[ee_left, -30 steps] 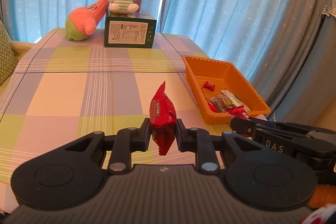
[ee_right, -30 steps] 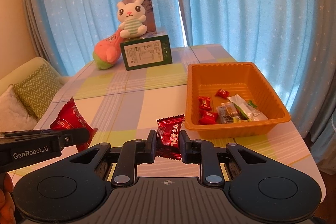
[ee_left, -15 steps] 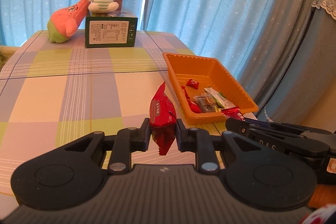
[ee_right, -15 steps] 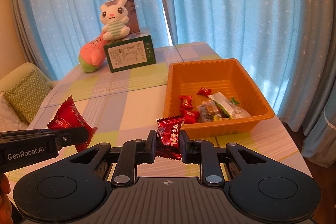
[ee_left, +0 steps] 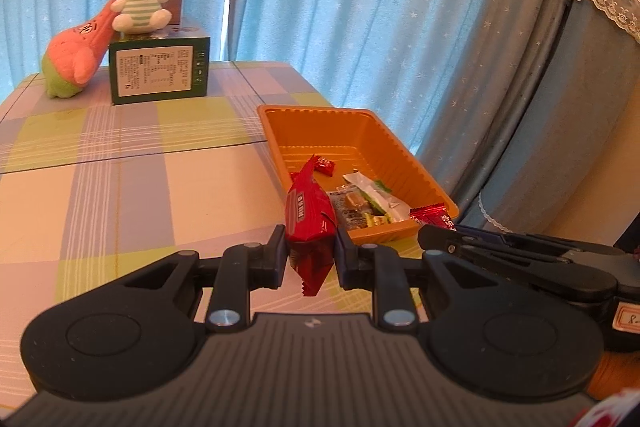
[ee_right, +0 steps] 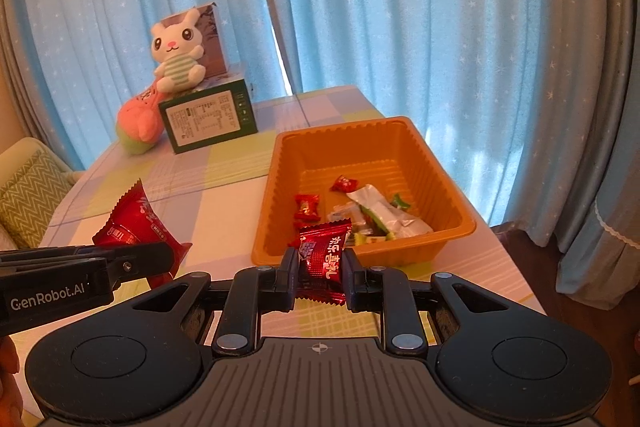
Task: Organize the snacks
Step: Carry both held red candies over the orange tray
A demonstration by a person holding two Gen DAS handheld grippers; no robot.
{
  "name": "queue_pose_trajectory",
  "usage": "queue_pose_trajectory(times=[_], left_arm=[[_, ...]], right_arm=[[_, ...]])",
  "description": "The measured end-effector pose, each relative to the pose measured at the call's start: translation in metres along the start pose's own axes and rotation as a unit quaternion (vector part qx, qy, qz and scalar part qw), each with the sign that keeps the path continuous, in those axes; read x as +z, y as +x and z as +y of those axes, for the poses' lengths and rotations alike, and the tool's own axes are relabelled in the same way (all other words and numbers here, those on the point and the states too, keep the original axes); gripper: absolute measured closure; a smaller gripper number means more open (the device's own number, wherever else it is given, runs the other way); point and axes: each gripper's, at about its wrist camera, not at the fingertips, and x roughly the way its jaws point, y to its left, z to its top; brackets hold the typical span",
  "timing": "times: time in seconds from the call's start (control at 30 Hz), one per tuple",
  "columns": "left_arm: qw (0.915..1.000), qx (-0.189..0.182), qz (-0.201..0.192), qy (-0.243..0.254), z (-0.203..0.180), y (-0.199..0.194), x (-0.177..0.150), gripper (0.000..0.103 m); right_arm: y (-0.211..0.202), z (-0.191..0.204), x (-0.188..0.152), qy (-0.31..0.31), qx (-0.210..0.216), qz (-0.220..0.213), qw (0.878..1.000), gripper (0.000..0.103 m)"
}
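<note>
In the left wrist view, the left gripper sat at lower centre, its fingers clamped on a tall red snack packet standing upright between them, its tip overlapping the near corner of the orange tray at centre right. In the right wrist view, the right gripper at lower centre pinched a red candy wrapper held between its fingers, in front of the tray's near rim. The tray held small sweets on the checked table.

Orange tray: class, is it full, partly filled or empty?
Partly filled. The orange tray holds a few wrapped snacks near its front; the back floor is bare.
</note>
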Motion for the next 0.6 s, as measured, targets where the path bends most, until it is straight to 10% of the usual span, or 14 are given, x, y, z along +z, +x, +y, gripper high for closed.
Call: queue_pose_trajectory(times=[0.6], left_arm=[[0.9992, -0.029, 0.002, 0.029, -0.019, 0.045, 0.036, 0.082]], right_arm=[[0.021, -0.034, 0.041, 0.003, -0.009, -0.02, 1.0, 0.08]])
